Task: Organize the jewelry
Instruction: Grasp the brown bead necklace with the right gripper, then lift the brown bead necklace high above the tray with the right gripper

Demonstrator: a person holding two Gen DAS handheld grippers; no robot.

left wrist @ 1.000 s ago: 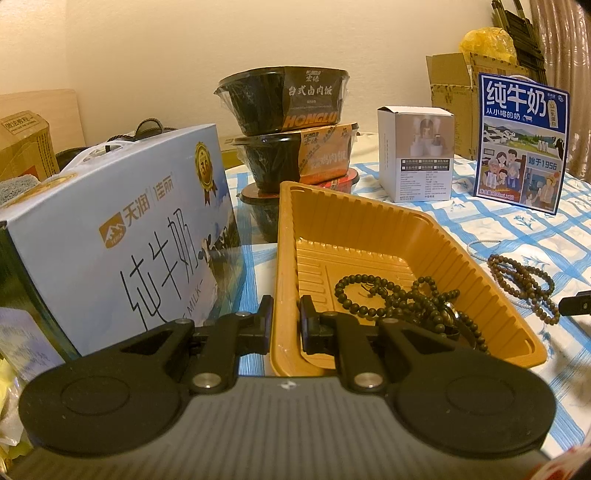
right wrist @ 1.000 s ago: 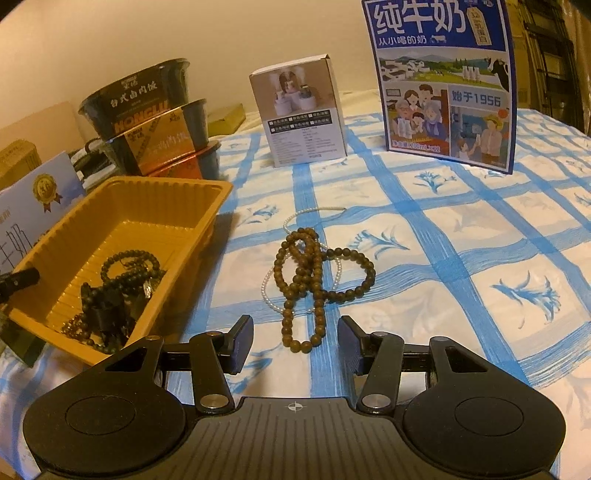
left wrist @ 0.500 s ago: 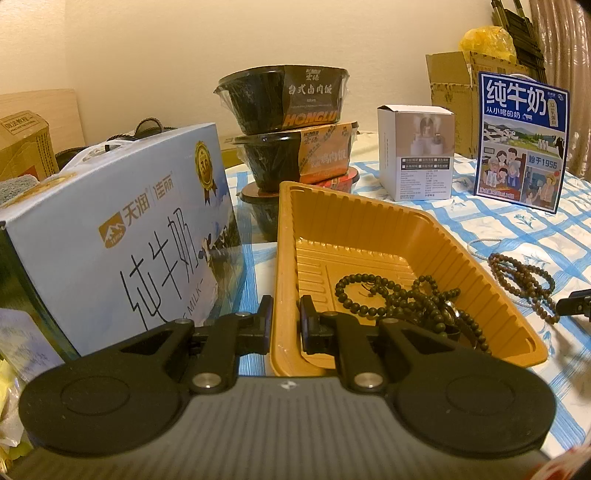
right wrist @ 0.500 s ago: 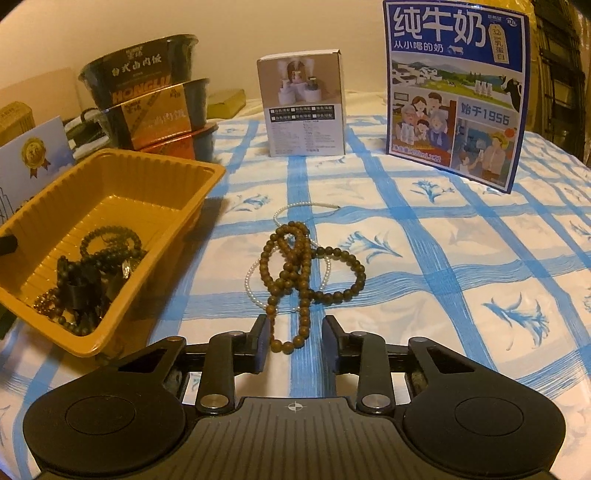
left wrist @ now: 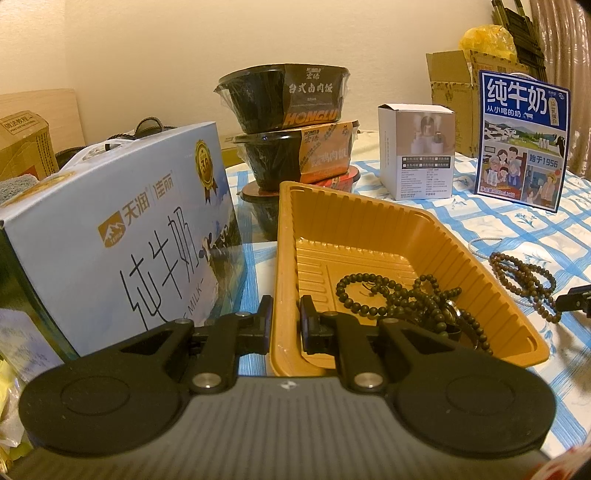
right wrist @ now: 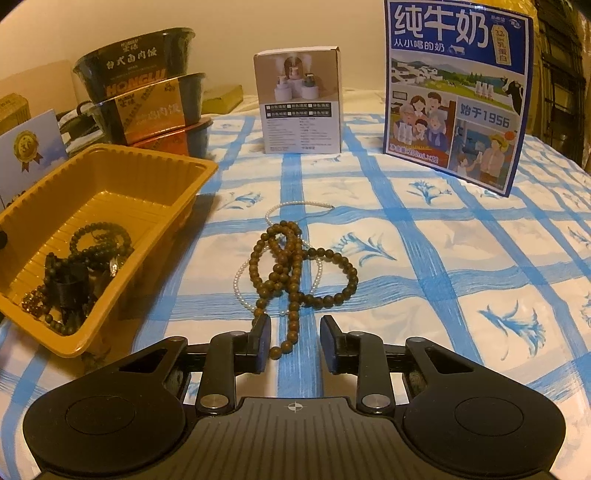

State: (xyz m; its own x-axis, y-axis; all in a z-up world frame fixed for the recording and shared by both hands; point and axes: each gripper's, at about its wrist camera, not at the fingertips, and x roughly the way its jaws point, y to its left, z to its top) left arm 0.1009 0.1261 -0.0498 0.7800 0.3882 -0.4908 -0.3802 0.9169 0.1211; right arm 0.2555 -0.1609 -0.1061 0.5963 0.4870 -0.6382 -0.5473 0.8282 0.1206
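Left gripper (left wrist: pixel 284 325) pinches the near wall of the yellow tray (left wrist: pixel 354 218), where dark bead strands (left wrist: pixel 406 295) already lie. Right gripper (right wrist: pixel 291 341), jaws parted, straddles the brown bead necklace (right wrist: pixel 295 266) lying over a pearl strand (right wrist: pixel 240 280) on the tablecloth (right wrist: pixel 461 258); both seemingly remain to move.

We're in somebody's home: a blue-checked tablecloth (right wrist: pixel 424 258) spreads ahead of the right fingers, stacked instant-meal bowls (left wrist: pixel 288 122) sit beyond the left fingers, milk cartons (left wrist: pixel 118 236) crowd alongside, cardboard boxes (left wrist: pixel 450 81) against a plain cream wall (left wrist: pixel 221 33).
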